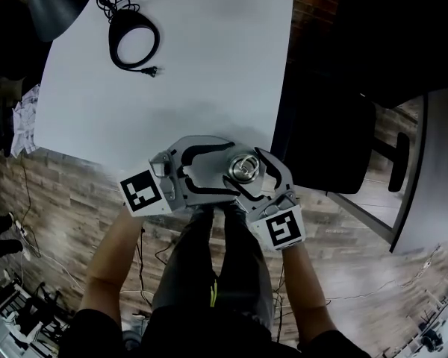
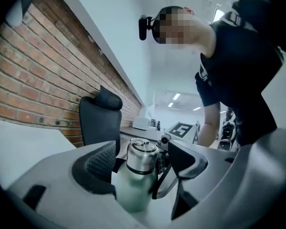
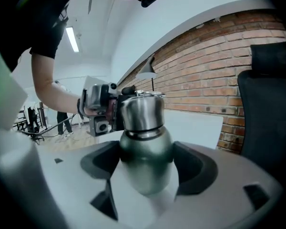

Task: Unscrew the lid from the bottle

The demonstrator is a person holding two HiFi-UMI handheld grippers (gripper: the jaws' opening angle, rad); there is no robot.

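A green metal bottle (image 3: 147, 161) with a steel screw lid (image 3: 142, 111) is held up in the air below the table's near edge. My right gripper (image 3: 148, 168) is shut on the bottle's body, both dark pads pressing its sides. My left gripper (image 2: 140, 168) comes in level from the other side with its jaws around the lid (image 2: 142, 157). It is open, and a gap shows between the right-hand pad (image 2: 186, 162) and the lid. In the head view the lid (image 1: 244, 168) shows from above between the left gripper (image 1: 228, 168) and the right gripper (image 1: 255, 179).
A white table (image 1: 172, 66) lies ahead with a coiled black cable (image 1: 134, 42) and a black lamp shade (image 1: 56, 2) at its far left. A black office chair (image 1: 336, 136) stands to the right by a brick wall. The floor is wood planks.
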